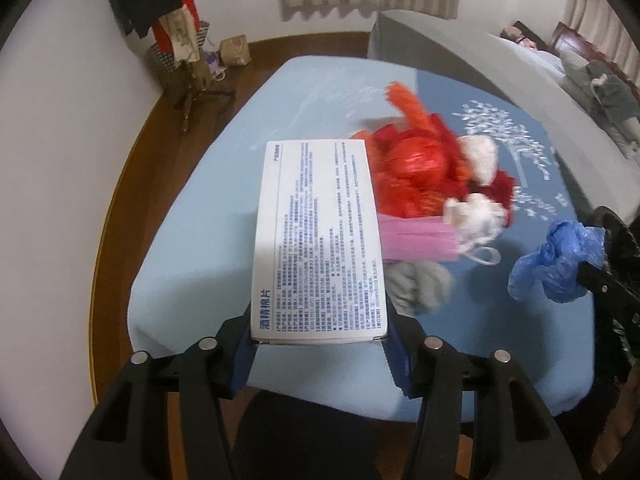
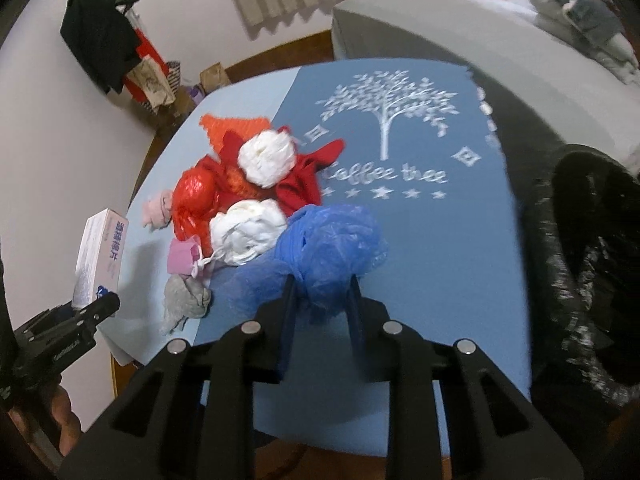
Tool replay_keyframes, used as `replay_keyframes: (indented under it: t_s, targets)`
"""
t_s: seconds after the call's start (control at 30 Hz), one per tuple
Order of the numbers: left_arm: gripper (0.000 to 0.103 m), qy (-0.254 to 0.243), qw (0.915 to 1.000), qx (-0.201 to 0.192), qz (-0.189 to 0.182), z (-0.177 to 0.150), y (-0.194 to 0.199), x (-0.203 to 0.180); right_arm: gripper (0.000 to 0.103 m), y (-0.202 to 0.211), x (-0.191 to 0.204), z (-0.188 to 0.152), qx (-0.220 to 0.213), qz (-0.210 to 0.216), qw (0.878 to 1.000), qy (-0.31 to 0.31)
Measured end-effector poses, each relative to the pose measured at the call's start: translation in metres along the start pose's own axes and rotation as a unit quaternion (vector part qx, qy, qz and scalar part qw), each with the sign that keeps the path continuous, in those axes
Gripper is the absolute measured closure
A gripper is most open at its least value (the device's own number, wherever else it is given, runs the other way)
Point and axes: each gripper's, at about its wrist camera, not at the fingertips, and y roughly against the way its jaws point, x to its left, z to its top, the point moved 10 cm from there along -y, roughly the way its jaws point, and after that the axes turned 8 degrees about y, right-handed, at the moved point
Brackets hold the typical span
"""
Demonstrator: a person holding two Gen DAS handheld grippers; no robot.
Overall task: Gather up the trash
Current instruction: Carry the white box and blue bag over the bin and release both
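Observation:
My left gripper (image 1: pixel 320 344) is shut on a white printed box (image 1: pixel 320 236), held by its near end above the blue table cloth (image 1: pixel 200 208); the same box (image 2: pixel 100 256) shows at the left of the right wrist view. My right gripper (image 2: pixel 322 292) is shut on a crumpled blue plastic bag (image 2: pixel 332 248), which also hangs at the right of the left wrist view (image 1: pixel 560 260). On the cloth lies a pile of trash: a red plastic bag (image 2: pixel 196 196), two white wads (image 2: pixel 266 158), a pink mask (image 1: pixel 416 244) and a grey wad (image 2: pixel 186 300).
A black trash bag (image 2: pixel 592 260) gapes at the table's right edge. A bed (image 2: pixel 460 32) stands behind the table, a coat rack with clothes (image 2: pixel 104 36) at the back left. Wood floor (image 1: pixel 132 152) runs along the table's left side.

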Motion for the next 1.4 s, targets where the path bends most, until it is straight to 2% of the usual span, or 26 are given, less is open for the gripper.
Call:
replay_keyframes:
  t_s: [0.13, 0.37, 0.63, 0.8, 1.03, 1.23, 1.3, 1.33, 1.37, 1.4]
  targets:
    - [0.048, -0.017, 0.9997, -0.008, -0.015, -0.003, 0.018, -0.029, 0.080, 0.022, -0.018, 0.000, -0.014, -0.007, 1.000, -0.014]
    - [0.048, -0.071, 0.9966, -0.011, -0.041, -0.020, 0.035, -0.102, 0.080, 0.063, -0.063, -0.007, -0.040, -0.032, 0.998, -0.045]
    - [0.048, -0.127, 0.9882, -0.006, -0.085, -0.039, 0.047, -0.193, 0.080, 0.105, -0.142, -0.026, -0.065, -0.082, 0.990, -0.091]
    - [0.048, -0.169, 0.9784, -0.003, -0.118, -0.050, 0.054, -0.261, 0.080, 0.126, -0.205, -0.043, -0.073, -0.119, 0.982, -0.131]
    - [0.048, -0.227, 0.9602, 0.015, -0.162, -0.078, 0.051, -0.358, 0.080, 0.135, -0.276, -0.068, -0.066, -0.160, 0.970, -0.169]
    - [0.048, -0.275, 0.9470, 0.024, -0.165, -0.090, 0.031, -0.423, 0.080, 0.117, -0.322, -0.078, -0.044, -0.179, 0.965, -0.187]
    - [0.048, -0.292, 0.9408, 0.029, -0.169, -0.095, 0.025, -0.440, 0.074, 0.111, -0.337, -0.082, -0.035, -0.189, 0.962, -0.193]
    - [0.047, -0.298, 0.9389, 0.035, -0.168, -0.098, 0.018, -0.447, 0.063, 0.109, -0.341, -0.083, -0.031, -0.191, 0.961, -0.197]
    - [0.040, -0.303, 0.9377, 0.038, -0.165, -0.101, 0.013, -0.454, 0.052, 0.108, -0.346, -0.086, -0.028, -0.194, 0.960, -0.201]
    - [0.037, -0.310, 0.9360, 0.040, -0.162, -0.105, 0.008, -0.457, 0.051, 0.107, -0.351, -0.090, -0.028, -0.202, 0.957, -0.206]
